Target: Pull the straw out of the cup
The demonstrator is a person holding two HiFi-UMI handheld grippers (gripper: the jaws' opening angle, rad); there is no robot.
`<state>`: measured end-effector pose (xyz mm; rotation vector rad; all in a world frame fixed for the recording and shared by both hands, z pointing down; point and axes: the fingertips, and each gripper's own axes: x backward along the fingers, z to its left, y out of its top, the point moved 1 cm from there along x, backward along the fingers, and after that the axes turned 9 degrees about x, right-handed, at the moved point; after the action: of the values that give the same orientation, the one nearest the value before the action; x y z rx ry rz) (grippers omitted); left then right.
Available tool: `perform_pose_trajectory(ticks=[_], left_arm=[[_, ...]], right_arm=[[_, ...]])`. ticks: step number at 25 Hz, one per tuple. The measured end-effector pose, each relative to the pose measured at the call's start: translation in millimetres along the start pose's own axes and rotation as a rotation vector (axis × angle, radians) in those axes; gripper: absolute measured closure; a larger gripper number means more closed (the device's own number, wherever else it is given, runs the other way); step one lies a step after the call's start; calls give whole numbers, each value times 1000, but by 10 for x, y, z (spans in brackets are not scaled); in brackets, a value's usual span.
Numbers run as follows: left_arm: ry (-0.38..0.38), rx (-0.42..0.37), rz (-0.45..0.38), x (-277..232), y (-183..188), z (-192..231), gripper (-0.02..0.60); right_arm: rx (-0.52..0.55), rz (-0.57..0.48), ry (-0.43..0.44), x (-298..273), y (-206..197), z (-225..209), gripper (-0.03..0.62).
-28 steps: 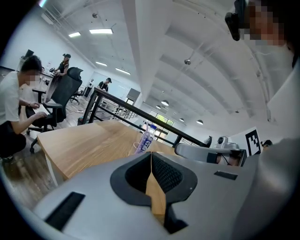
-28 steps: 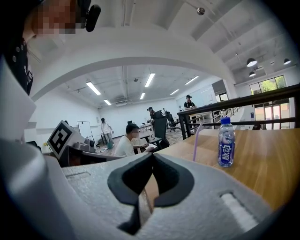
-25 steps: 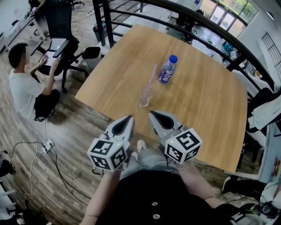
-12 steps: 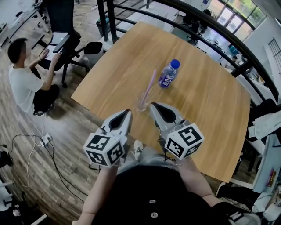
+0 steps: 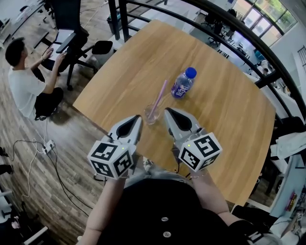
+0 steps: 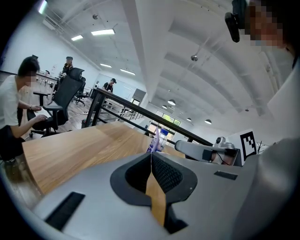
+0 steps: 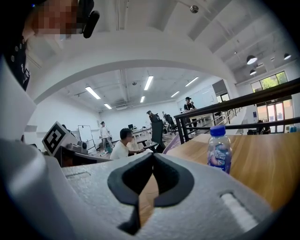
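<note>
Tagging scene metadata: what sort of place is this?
Probably an open-plan office. A seated person works beside a black office chair, strip lights line the ceiling, and a black railing runs behind the wooden table.

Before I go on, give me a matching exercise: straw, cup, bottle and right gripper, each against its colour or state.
1 straw
2 cup
3 bottle
4 right gripper

A blue cap, upright
B clear
C jaws together, nothing held
D pink, leaning

Pairs: 1-D, 2-B, 3-A, 4-C
</note>
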<state>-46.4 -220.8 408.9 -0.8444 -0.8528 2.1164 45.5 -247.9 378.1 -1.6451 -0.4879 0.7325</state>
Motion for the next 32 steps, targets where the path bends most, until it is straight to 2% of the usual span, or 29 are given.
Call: perform_pose_trajectory(ticks=[9,11,16,20,32], left_arm=[[18,5,33,-89,-96,74,565],[19,5,37,-106,-105,88,565],[11,4,60,-132,-113,135,565],[1,4,64,-130,-88,151,565],[-17,23,112,-90,-139,302,565]], right_arm=[[26,36,-15,-123,-134,-201,592],[17,46,-7,-156,-171,-220,526],[14,78,28,-280,-273,-170,523],[24,107,46,-372,-338,-116,496],[52,202,60,-663,-495,-81,498]])
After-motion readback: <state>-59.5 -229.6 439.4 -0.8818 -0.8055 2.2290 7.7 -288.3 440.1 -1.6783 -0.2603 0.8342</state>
